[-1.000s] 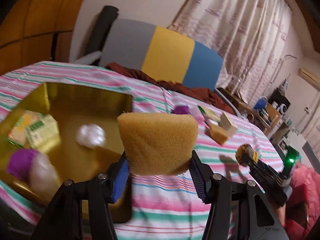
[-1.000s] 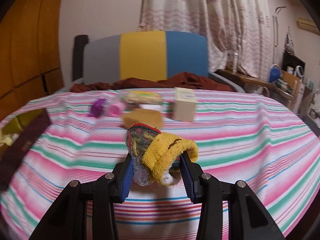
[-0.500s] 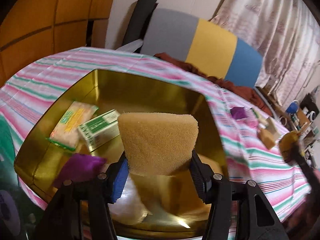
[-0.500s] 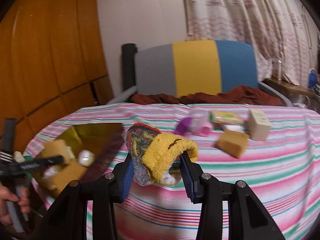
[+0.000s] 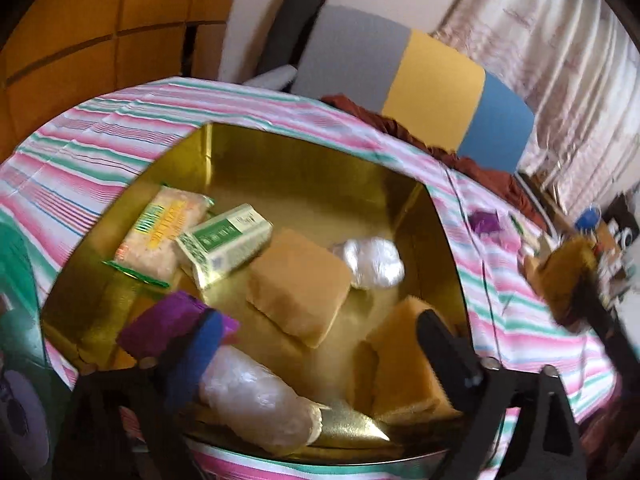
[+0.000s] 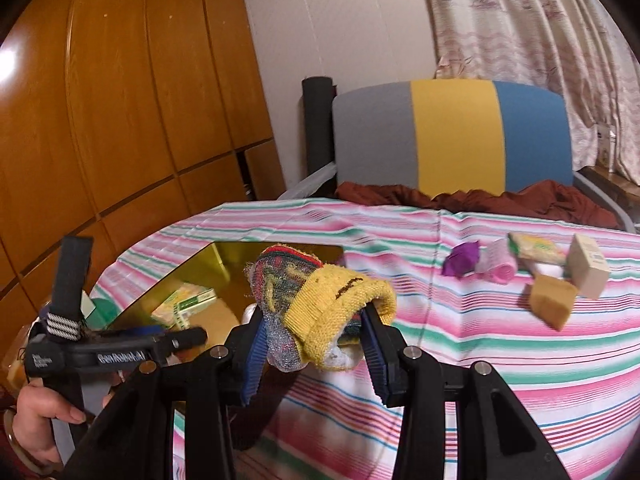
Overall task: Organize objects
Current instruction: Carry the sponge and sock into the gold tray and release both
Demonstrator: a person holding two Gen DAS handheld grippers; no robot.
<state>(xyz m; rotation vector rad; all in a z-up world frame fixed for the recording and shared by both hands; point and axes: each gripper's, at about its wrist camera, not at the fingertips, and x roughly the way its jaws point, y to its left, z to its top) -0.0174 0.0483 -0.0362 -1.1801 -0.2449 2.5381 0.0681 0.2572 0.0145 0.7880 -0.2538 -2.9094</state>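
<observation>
The left gripper (image 5: 316, 344) hangs over the gold tray (image 5: 304, 168), its jaws opening wide with nothing pressed between them. Beneath the gap lies a tan sponge (image 5: 298, 284), flat on the tray floor near its middle. A second sponge (image 5: 404, 364) leans against the tray's wall at about 4 o'clock, just beside the right-hand finger (image 5: 444, 356); whether they touch cannot be told. At 10 o'clock in the tray sit a cracker packet (image 5: 160, 236) and a green-and-white box (image 5: 224, 244), the box resting partly over the packet. A white plastic-wrapped bundle (image 5: 372, 262) lies at 2 o'clock of the flat sponge, and a purple wrapped thing (image 5: 168, 320) and a long clear-wrapped roll (image 5: 256, 404) lie at the near edge, partly behind the blue-padded finger (image 5: 196, 356).

The right gripper (image 6: 316, 344) is clamped narrowly on a rolled sock bundle (image 6: 320, 304), yellow cuff outward, held in the air above the striped surface (image 6: 500, 360) near the tray's edge. In this view the left gripper shows at 9 o'clock, grasped by a hand (image 6: 40, 420).

On the cloth at 2 o'clock lie the things not yet in the tray: a purple wrapped piece (image 6: 462, 258), a pink roll (image 6: 500, 266), a snack packet (image 6: 536, 248), a pale box (image 6: 588, 266) and a tan sponge block (image 6: 552, 304), close together.
</observation>
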